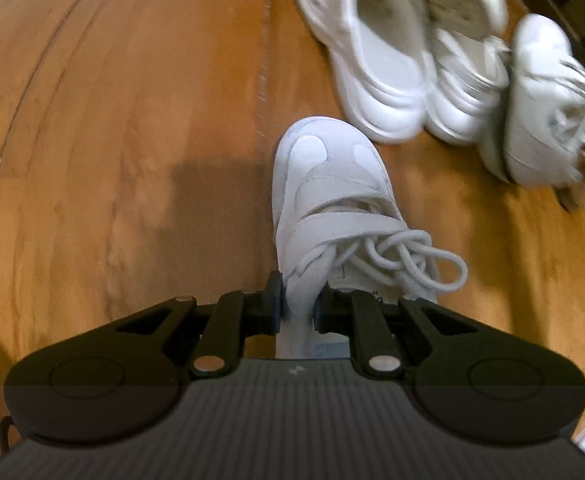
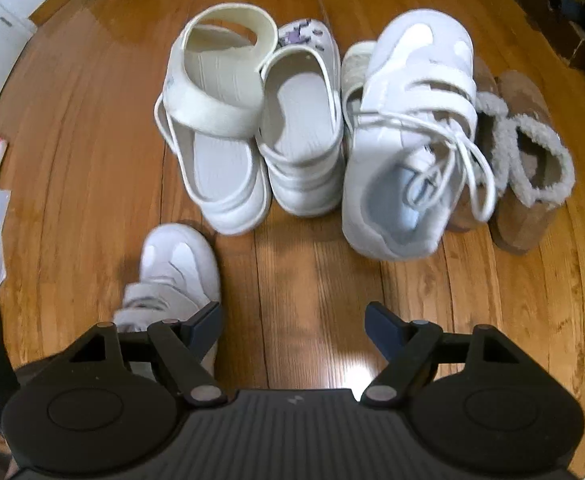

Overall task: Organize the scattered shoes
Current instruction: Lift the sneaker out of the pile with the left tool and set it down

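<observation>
On the orange-brown wooden plank floor a row holds one white strapped lace-up sneaker at one o'clock, two white rubber clogs at twelve and two tan fleece-lined slippers at two. The left tongs pinch the second white sneaker by its heel collar, toe toward twelve. The right tongs stand spread, empty. No writing is legible.

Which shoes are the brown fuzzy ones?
The two slippers at the far right of the row, beside the white sneaker. They are brown with grey fleece collars; every other shoe is white.
</observation>
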Action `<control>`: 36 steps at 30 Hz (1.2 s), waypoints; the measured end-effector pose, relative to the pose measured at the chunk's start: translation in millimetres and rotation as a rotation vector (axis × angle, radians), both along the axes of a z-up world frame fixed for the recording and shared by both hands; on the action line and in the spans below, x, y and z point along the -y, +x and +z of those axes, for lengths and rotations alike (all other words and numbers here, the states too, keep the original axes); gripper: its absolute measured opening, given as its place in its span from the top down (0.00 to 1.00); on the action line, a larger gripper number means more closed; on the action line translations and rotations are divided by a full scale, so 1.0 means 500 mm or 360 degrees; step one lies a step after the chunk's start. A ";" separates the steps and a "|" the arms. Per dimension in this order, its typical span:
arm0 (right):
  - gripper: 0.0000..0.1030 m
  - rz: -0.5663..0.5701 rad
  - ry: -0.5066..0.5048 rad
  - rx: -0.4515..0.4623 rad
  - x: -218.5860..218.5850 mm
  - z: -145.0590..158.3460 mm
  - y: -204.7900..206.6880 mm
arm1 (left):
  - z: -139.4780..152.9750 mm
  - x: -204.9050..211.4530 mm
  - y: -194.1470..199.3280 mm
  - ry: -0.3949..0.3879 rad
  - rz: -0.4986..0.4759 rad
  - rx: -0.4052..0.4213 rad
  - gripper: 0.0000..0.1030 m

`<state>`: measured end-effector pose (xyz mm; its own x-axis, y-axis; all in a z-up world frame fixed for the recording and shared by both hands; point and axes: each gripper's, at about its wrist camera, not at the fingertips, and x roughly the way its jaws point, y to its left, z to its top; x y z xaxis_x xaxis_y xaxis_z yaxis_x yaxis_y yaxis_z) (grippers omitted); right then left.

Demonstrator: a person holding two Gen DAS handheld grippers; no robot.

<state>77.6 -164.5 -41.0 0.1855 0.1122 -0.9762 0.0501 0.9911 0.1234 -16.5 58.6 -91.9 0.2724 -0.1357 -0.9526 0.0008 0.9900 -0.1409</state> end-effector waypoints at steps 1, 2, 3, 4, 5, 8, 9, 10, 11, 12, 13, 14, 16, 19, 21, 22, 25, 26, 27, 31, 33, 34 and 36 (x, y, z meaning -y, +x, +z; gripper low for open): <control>0.23 0.0015 0.0006 -0.0006 0.003 0.004 -0.005 | 0.008 0.014 -0.017 -0.0010 -0.0025 -0.0003 0.87; 0.23 0.0022 -0.0001 -0.0011 0.006 0.004 -0.008 | 0.015 0.032 -0.036 -0.0010 -0.0065 -0.0009 0.87; 0.23 0.0028 -0.0010 -0.0015 0.009 0.004 -0.011 | 0.020 0.055 -0.059 -0.0009 -0.0097 -0.0023 0.87; 0.23 0.0027 -0.0018 -0.0022 0.014 0.002 -0.016 | 0.020 0.074 -0.078 -0.0020 -0.0105 -0.0036 0.87; 0.23 0.0024 -0.0026 -0.0029 0.019 0.000 -0.020 | 0.017 0.093 -0.091 -0.0046 -0.0115 -0.0050 0.87; 0.23 0.0019 -0.0046 -0.0060 0.036 -0.004 -0.030 | 0.010 0.152 -0.124 -0.0155 -0.0139 -0.0080 0.87; 0.23 0.0007 -0.0054 -0.0059 0.044 -0.001 -0.034 | 0.010 0.177 -0.133 -0.0192 -0.0153 -0.0071 0.87; 0.23 -0.0005 -0.0063 -0.0055 0.053 0.003 -0.038 | 0.010 0.196 -0.137 -0.0217 -0.0157 -0.0066 0.87; 0.23 -0.0018 -0.0072 -0.0052 0.061 0.007 -0.042 | 0.010 0.214 -0.139 -0.0239 -0.0176 -0.0067 0.87; 0.23 -0.0020 -0.0081 -0.0048 0.071 0.016 -0.051 | 0.008 0.238 -0.142 -0.0258 -0.0198 -0.0068 0.87; 0.23 -0.0021 -0.0091 -0.0043 0.082 0.025 -0.061 | 0.005 0.259 -0.143 -0.0273 -0.0207 -0.0069 0.86; 0.22 -0.0022 -0.0100 -0.0039 0.092 0.034 -0.071 | -0.003 0.286 -0.144 -0.0289 -0.0220 -0.0080 0.86; 0.19 -0.0023 -0.0138 -0.0035 0.113 0.047 -0.089 | -0.026 0.332 -0.145 -0.0294 -0.0255 -0.0118 0.84; 0.17 -0.0067 -0.0269 -0.0099 0.157 0.038 -0.110 | -0.073 0.393 -0.149 -0.0288 -0.0410 -0.0269 0.71; 0.17 -0.0074 -0.0300 -0.0141 0.178 0.030 -0.118 | -0.070 0.410 -0.152 -0.0247 -0.0544 -0.0294 0.70; 0.17 -0.0080 -0.0306 -0.0163 0.188 0.024 -0.121 | -0.065 0.413 -0.150 -0.0246 -0.0597 -0.0312 0.67; 0.17 -0.0068 -0.0315 -0.0219 0.207 0.008 -0.131 | -0.033 0.389 -0.125 -0.0310 -0.0677 -0.0436 0.48; 0.17 -0.0043 -0.0320 -0.0235 0.208 0.005 -0.133 | -0.019 0.378 -0.114 -0.0306 -0.0704 -0.0478 0.45; 0.18 -0.0006 -0.0327 -0.0243 0.203 0.003 -0.136 | 0.001 0.361 -0.098 -0.0279 -0.0746 -0.0530 0.39; 0.22 0.0180 -0.0317 -0.0236 0.166 -0.011 -0.156 | 0.054 0.333 -0.052 -0.0119 -0.0941 -0.0544 0.21; 0.39 0.0318 -0.0320 -0.0241 0.139 -0.023 -0.172 | 0.052 0.328 -0.026 -0.0051 -0.1004 -0.0490 0.19; 0.44 0.0389 -0.0326 -0.0235 0.127 -0.030 -0.179 | 0.048 0.323 -0.013 -0.0051 -0.0959 -0.0520 0.19; 0.52 0.0486 -0.0338 -0.0214 0.107 -0.046 -0.200 | 0.047 0.313 0.006 -0.0165 -0.0897 -0.0585 0.19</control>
<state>-22.2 -217.9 -64.2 0.0440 -0.0644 -0.9970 -0.2495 0.9656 -0.0734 -13.4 -98.1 -68.5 -0.2059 -0.2575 -0.9441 0.4465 0.8337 -0.3248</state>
